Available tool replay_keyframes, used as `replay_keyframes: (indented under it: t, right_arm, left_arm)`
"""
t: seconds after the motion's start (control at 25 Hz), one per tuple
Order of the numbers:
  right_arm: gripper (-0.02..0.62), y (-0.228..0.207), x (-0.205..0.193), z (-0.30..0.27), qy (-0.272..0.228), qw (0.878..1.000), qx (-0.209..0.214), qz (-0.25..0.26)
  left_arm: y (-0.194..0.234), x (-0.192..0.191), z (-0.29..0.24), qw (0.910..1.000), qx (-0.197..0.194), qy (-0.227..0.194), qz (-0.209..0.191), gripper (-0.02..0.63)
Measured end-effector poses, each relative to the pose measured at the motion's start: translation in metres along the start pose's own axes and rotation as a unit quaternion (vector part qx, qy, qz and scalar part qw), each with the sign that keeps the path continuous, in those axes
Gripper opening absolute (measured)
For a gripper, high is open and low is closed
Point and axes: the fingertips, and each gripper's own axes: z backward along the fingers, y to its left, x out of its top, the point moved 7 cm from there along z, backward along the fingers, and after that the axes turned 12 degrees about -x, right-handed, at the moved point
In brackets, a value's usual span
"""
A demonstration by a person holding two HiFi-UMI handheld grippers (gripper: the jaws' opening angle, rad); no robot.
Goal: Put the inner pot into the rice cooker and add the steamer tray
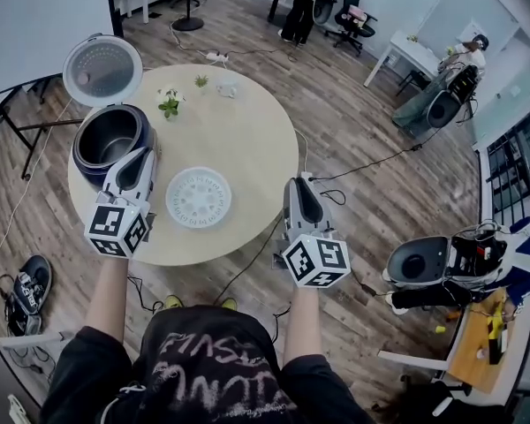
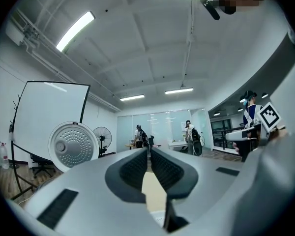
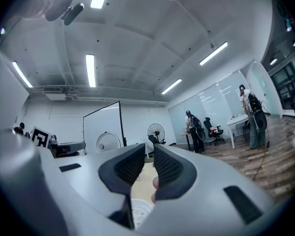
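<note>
Steamer tray (image 1: 199, 198) lies flat on the tabletop (image 1: 247, 140), just right of the rice cooker (image 1: 81, 168), untouched. Inner pot (image 1: 106, 135) looks already seated in the cooker, whose lid (image 1: 102, 69) stands open behind it, so we judge step one done and the tray step in hand. Left gripper (image 1: 144, 155) hangs right by the cooker's near-right side, jaws all but together, empty. Right gripper (image 1: 300, 182) is well right of the cooker, past the tray, jaws a narrow slit apart, nothing in them. Next we need wider jaws, a rim pinch on the tray, then a lift left and level into the pot.
</note>
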Motion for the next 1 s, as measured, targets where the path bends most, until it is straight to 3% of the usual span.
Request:
replay_keyframes:
  t: [0.2,0.32,0.44,0.68,1.0]
  right_arm:
    - [0.198,0.006,-0.002,-0.005,0.009,1.000,0.020,0.000]
    - [0.266,0.008,-0.003,-0.007,0.007,1.000,0.026,-0.002]
    - [0.300,0.009,-0.004,-0.009,0.008,0.999,0.035,-0.005]
    - [0.312,-0.001,-0.001,-0.010,0.012,0.999,0.051,-0.006]
    - [0.298,-0.013,-0.014,-0.023,0.059,0.996,0.064,-0.016]
  left_arm:
    - [0.004,0.003,0.005,1.0000,0.003,0.006,-0.003,0.129]
    - [0.006,0.001,0.009,1.0000,0.007,0.006,-0.003,0.151]
    - [0.007,0.001,0.010,0.9999,0.012,0.007,-0.001,0.195]
    - [-0.004,0.003,0.007,0.9998,0.019,0.011,-0.001,0.228]
    - [-0.012,-0.016,0.005,0.9981,0.035,0.044,0.023,0.229]
